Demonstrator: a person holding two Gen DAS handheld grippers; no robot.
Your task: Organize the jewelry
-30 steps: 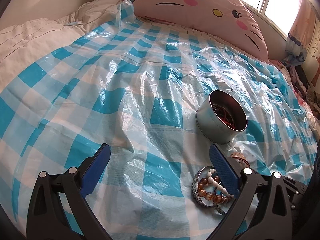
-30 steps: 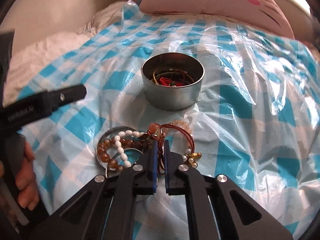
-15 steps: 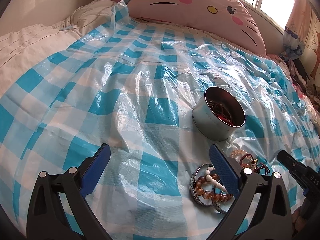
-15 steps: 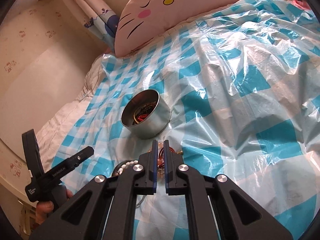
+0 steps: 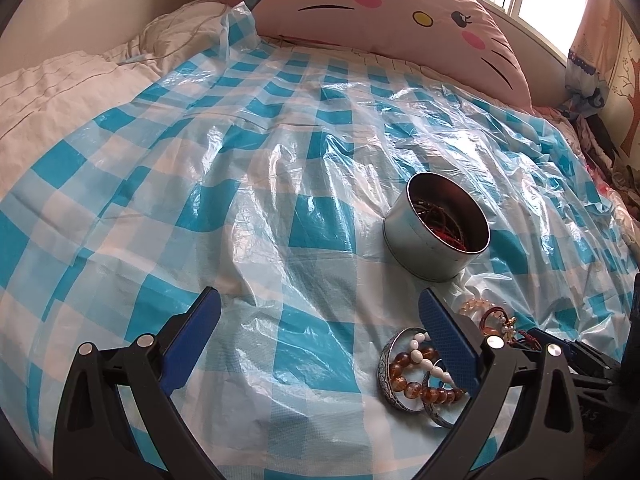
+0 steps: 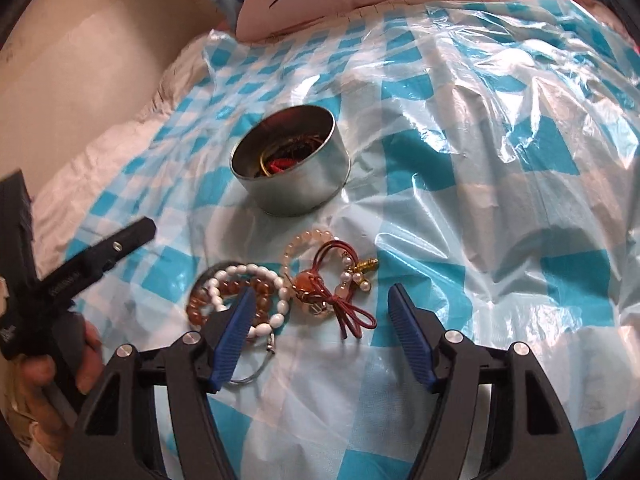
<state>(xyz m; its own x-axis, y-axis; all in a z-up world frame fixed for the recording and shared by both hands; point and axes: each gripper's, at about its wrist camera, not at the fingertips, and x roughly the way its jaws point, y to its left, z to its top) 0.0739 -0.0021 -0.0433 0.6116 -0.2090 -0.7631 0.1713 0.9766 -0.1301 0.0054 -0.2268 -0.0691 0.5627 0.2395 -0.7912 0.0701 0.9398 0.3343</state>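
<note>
A round metal tin (image 5: 436, 236) (image 6: 292, 168) with red and gold jewelry inside sits on the blue checked plastic sheet (image 5: 240, 208). In front of it lies a pile of jewelry: amber and white bead bracelets (image 6: 236, 292) (image 5: 416, 372) over silver bangles, a pale bead bracelet (image 6: 308, 240) and a red cord piece with pearls (image 6: 340, 284). My right gripper (image 6: 322, 316) is open and empty, its jaws either side of the red cord piece. My left gripper (image 5: 320, 328) is open and empty, left of the pile.
A pink cat-face pillow (image 5: 400, 20) lies at the head of the bed. White bedding (image 5: 60, 84) lies to the left beyond the sheet. Clothes and a curtain (image 5: 600, 92) are at the far right. The hand holding the left gripper (image 6: 76, 276) shows left in the right wrist view.
My right gripper was shut and raised over the pile; it has come down and opened wide around the red cord piece. My left gripper stayed open, shifting slightly.
</note>
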